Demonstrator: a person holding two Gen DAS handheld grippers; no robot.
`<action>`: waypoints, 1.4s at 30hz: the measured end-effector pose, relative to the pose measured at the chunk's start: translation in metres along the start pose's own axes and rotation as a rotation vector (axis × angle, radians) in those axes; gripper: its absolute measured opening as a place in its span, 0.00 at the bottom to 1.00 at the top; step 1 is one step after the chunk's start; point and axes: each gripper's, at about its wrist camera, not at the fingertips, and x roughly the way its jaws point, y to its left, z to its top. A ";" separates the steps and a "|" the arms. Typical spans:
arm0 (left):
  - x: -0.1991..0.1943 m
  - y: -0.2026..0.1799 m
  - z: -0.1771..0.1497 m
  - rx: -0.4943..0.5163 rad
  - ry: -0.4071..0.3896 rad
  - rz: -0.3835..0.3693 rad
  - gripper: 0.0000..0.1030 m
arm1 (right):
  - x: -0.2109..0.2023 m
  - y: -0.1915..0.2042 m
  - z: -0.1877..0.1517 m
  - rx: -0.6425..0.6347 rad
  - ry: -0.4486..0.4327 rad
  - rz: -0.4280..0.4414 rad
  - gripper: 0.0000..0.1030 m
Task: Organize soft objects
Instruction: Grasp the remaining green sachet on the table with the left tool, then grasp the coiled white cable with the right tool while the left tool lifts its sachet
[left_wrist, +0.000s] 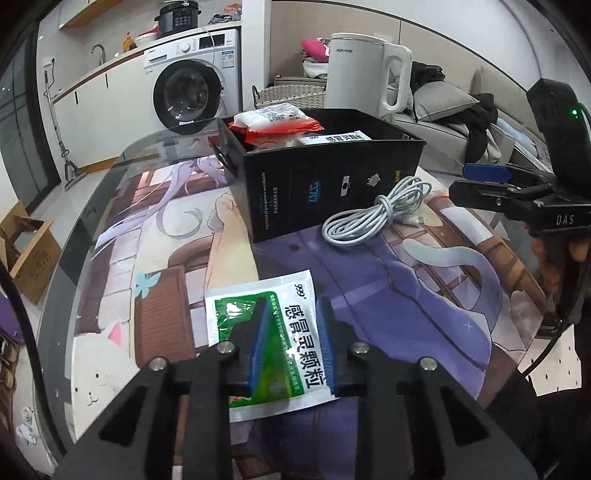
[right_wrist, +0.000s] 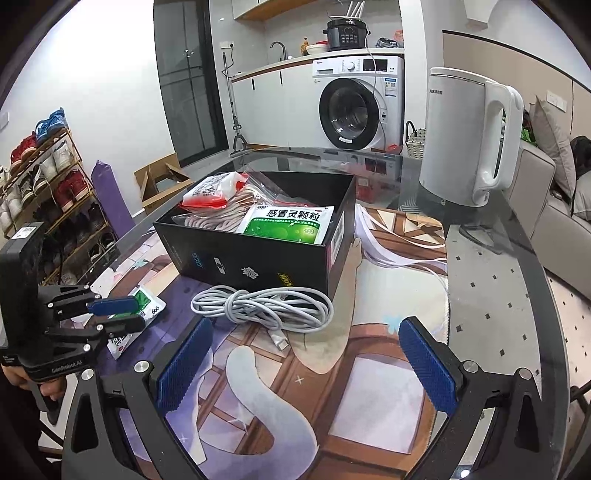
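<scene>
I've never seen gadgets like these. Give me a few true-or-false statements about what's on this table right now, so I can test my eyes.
1. The left gripper is shut on the green-and-white medicine sachet. True.
2. The right gripper is clamped on the coiled grey cable. False: its jaws are open and the cable lies on the mat in front of it.
3. The black cardboard box is empty. False: it holds packets, including another green-and-white sachet.
4. A white electric kettle stands on the table. True.
</scene>
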 end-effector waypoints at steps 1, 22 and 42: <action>0.000 0.000 0.000 -0.004 0.001 -0.004 0.23 | 0.000 0.000 0.000 0.000 0.001 0.001 0.99; 0.002 0.015 -0.008 -0.014 0.062 0.028 0.68 | 0.004 -0.001 -0.002 0.003 0.009 0.014 0.99; 0.000 0.003 -0.003 -0.017 -0.017 -0.021 0.35 | 0.014 -0.003 -0.001 -0.003 0.031 0.045 0.99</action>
